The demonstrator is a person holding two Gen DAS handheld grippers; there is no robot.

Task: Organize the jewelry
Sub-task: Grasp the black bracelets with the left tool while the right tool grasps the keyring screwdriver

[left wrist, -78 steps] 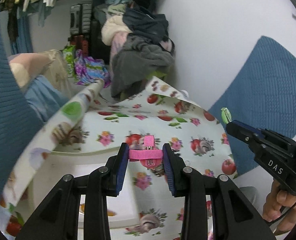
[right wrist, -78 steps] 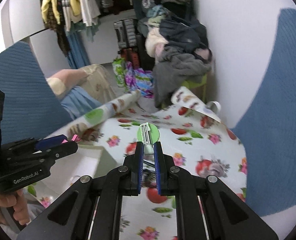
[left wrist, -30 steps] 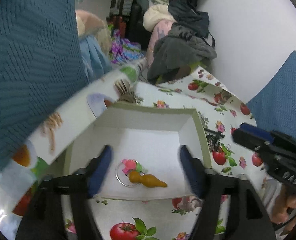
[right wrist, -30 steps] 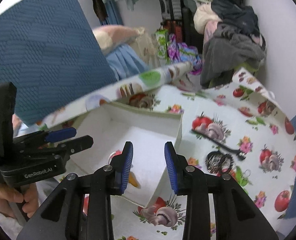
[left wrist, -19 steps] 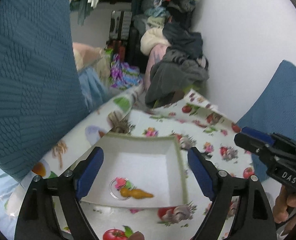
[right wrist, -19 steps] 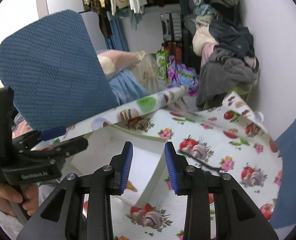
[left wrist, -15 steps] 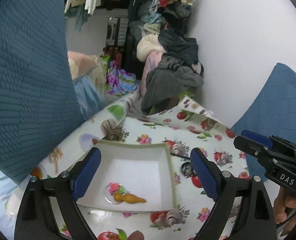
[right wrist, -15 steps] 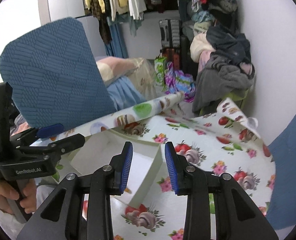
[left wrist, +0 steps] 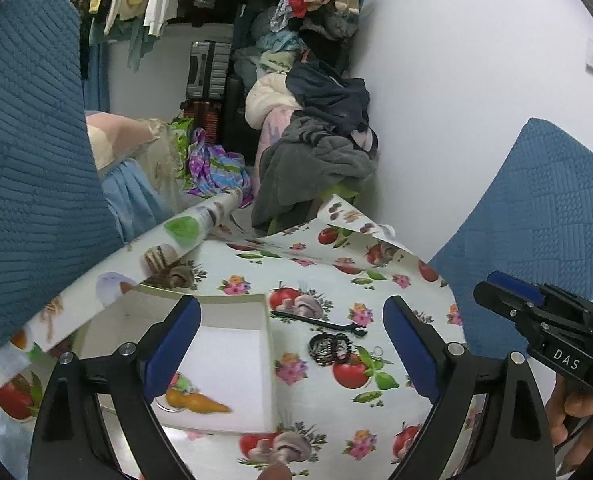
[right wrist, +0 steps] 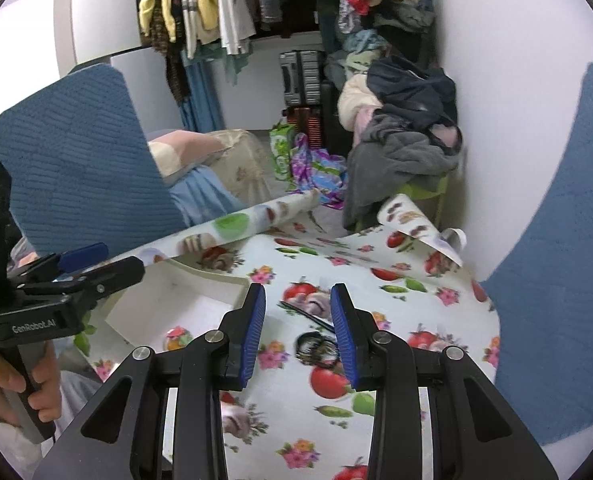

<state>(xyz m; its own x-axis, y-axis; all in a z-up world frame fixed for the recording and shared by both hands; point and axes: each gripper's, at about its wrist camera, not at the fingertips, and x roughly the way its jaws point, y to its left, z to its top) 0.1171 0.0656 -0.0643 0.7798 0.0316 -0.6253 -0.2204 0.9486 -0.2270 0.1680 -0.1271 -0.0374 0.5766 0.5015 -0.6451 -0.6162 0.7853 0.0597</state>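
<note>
A white open box [left wrist: 232, 312] stands on the fruit-print tablecloth; it also shows in the right wrist view [right wrist: 200, 280]. Inside lie an orange carrot-shaped clip [left wrist: 196, 401], a ring and a pink-green piece [left wrist: 182, 382]. On the cloth right of the box lie a dark beaded bracelet [left wrist: 329, 348] and a thin black hairpin [left wrist: 316, 317]; the bracelet [right wrist: 312, 345] shows between my right fingers. My left gripper [left wrist: 288, 344] is wide open and empty above the box's right wall. My right gripper [right wrist: 298, 330] is open and empty above the bracelet.
Blue quilted cushions [left wrist: 28, 160] flank the table on both sides. A pile of clothes [left wrist: 320, 148] sits beyond the far table edge by the white wall. The tablecloth's edge curls up at the back [left wrist: 352, 212].
Both grippers held clips 2.6 s ago, let them go over the box and opened. Since then both have pulled back and swung right toward the bracelet.
</note>
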